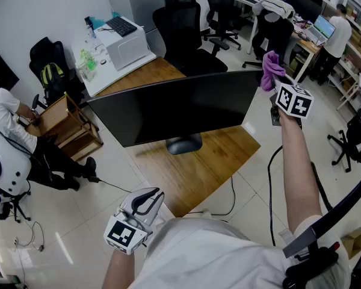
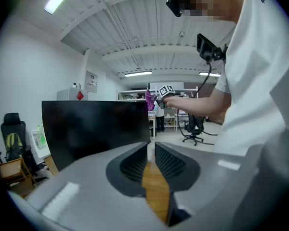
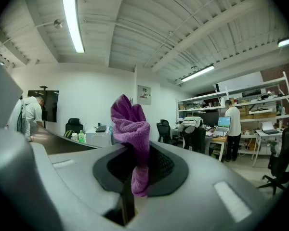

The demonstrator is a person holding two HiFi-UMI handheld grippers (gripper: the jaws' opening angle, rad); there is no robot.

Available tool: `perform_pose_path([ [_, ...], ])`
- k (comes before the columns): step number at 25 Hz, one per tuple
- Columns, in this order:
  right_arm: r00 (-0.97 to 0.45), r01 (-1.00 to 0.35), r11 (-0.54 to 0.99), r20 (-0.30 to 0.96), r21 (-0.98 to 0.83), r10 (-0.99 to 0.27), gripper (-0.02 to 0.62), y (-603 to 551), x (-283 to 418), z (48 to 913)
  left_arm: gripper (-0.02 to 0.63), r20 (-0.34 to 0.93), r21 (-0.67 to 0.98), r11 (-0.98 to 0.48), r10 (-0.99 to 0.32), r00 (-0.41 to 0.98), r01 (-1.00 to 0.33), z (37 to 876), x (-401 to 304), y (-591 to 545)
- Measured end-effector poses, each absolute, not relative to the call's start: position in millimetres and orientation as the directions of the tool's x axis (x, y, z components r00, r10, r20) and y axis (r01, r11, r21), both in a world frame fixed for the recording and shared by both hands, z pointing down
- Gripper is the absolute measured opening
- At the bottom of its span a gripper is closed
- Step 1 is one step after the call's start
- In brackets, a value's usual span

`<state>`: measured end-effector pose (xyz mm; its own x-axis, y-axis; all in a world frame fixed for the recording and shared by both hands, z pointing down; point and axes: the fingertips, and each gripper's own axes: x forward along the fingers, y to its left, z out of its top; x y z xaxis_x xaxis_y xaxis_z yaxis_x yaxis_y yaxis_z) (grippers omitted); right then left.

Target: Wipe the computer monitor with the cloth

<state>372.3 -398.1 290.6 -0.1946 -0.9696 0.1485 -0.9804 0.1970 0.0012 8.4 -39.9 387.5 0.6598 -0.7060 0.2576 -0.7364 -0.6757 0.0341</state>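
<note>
One monitor [image 1: 174,108] on a wooden office desk [image 1: 212,161]; right gripper [image 1: 275,87] tight on purple cloth [image 1: 269,68], left gripper [image 1: 150,200] narrow.

1. Wide, flat black computer monitor [image 1: 174,107]. Face dark and blank. It stands upright on a rounded dark base [image 1: 183,143], on a wooden desk [image 1: 195,182].

2. Small purple fleecy cloth [image 3: 131,129]. Bunched and crumpled, pinched between the jaws of the right gripper [image 3: 135,146], with a tuft standing above them. It is held aloft just beside the monitor's upper right corner; whether it touches the monitor cannot be told.
</note>
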Motion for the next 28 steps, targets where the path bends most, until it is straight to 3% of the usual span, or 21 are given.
perform_pose_path([
  [28,-0.217,-0.972,0.228,0.157,0.055,-0.963,0.048,-383,269,279,0.070,0.212,0.034,-0.701,-0.692,0.690,-0.713,402,-66,-45],
])
